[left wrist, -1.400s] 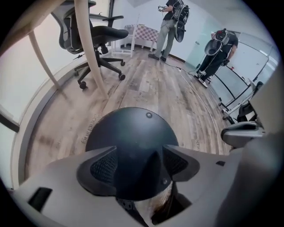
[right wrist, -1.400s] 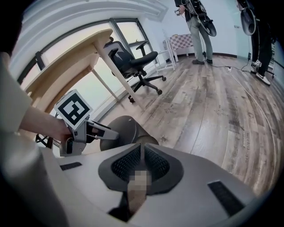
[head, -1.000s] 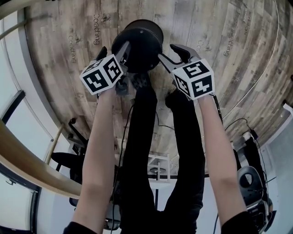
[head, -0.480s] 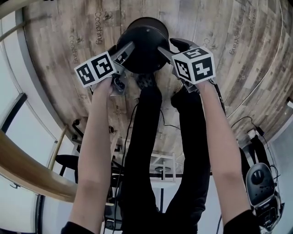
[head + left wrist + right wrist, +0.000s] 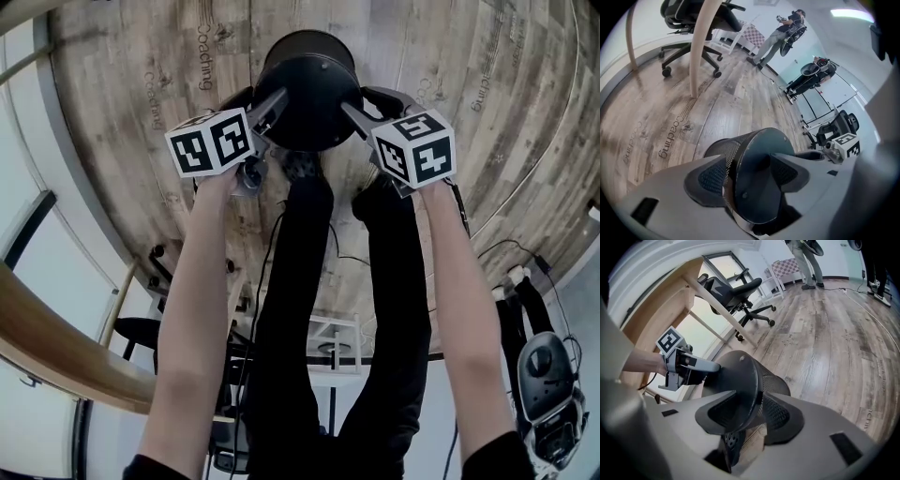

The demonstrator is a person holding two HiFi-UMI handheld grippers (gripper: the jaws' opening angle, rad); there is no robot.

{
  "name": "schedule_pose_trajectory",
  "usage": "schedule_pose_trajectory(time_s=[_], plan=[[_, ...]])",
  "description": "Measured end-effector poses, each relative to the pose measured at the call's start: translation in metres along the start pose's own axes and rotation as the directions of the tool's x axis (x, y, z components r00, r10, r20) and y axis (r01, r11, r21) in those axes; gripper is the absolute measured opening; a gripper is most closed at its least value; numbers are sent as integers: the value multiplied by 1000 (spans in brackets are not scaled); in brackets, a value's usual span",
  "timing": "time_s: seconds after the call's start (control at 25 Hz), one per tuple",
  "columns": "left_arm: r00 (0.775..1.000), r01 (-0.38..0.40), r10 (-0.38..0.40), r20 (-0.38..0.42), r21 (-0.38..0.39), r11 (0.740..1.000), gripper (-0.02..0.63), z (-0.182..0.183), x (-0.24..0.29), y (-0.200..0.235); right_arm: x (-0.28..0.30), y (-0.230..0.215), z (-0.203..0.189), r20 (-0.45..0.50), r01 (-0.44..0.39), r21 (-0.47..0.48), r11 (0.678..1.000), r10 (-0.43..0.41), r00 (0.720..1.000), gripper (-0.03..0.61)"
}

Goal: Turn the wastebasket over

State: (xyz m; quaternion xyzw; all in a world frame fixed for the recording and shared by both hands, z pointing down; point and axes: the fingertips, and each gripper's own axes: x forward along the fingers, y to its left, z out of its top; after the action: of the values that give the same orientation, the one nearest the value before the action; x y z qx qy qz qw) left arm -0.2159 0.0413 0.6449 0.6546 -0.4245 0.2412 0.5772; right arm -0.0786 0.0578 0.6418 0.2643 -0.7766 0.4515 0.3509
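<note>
In the head view, the black wastebasket [image 5: 309, 84] is at top centre over the wooden floor [image 5: 122, 122], with its solid base turned towards me. My left gripper [image 5: 270, 103] and right gripper [image 5: 354, 114] press against it from either side.

In the left gripper view, the jaws have just been closing and now pinch the wastebasket [image 5: 759, 187] at its base edge. One pad is on the mesh wall and the other on the flat bottom.

In the right gripper view, the jaws have also just been closing and clamp the same base edge in the same way. I can't quite tell whether the far rim touches the floor.
</note>
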Motion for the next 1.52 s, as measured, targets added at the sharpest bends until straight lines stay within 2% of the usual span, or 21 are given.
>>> schedule_pose_trajectory(time_s=[0.28, 0.52, 0.68, 0.96, 1.16, 1.52], plan=[[995, 31, -40, 88, 105, 994, 305, 8, 11, -33, -29, -20, -3, 57, 54, -72, 996, -50, 997, 178], [994, 43, -58, 95, 152, 987, 296, -6, 14, -46, -41, -23, -24, 37, 52, -92, 994, -49, 998, 169], [992, 40, -62, 110, 186, 982, 282, -24, 9, -52, -51, -16, -41, 56, 65, -98, 993, -59, 997, 163], [985, 52, -102, 136, 332, 942, 272, -22, 7, -72, -69, -19, -44, 98, 124, -178, 976, -107, 989, 143], [983, 39, -99, 153, 354, 934, 267, -12, 12, -79, -73, -28, -37, 109, 143, -211, 967, -122, 987, 138], [983, 41, -104, 151, 373, 927, 259, -45, -3, -73, -76, -12, -58, 90, 116, -195, 974, -100, 991, 115]])
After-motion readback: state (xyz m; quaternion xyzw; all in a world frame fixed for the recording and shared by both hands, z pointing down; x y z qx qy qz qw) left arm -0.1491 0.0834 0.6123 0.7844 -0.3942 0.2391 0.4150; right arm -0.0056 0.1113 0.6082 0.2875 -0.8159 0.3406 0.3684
